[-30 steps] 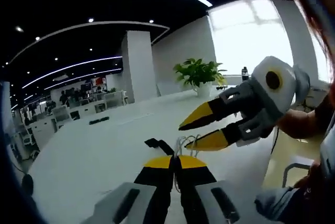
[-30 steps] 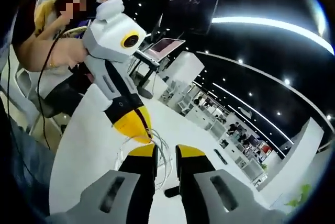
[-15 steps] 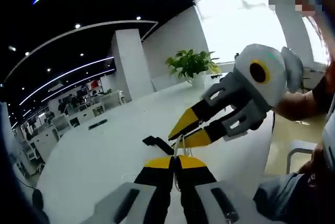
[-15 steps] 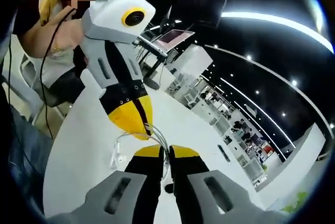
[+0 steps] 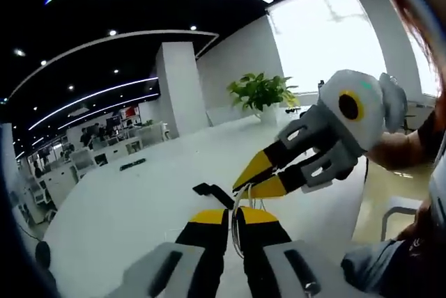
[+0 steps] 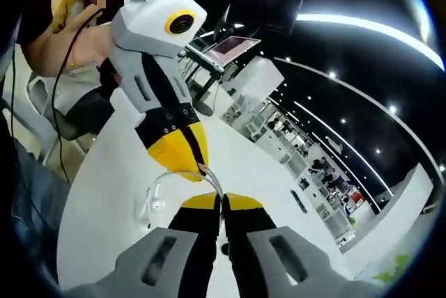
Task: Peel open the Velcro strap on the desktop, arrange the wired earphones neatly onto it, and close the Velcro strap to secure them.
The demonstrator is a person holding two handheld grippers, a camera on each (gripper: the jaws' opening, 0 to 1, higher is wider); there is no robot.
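Now the right hand-held gripper (image 6: 221,202) has shut on the white earphones (image 6: 182,175), lifted above the bench (image 5: 125,200); the left hand-held gripper (image 5: 232,216) stays clamped on them too. Behind, the black Velcro strap (image 5: 211,191) lies near a potted plant (image 5: 263,93).

Left gripper (image 5: 232,216), yellow-tipped jaws pressed together and raised above the surface; right gripper (image 5: 256,176) entering from the right, jaws nearly closed, tips angled down just above the left gripper's tips, carried on the person's bare forearm (image 5: 401,150).
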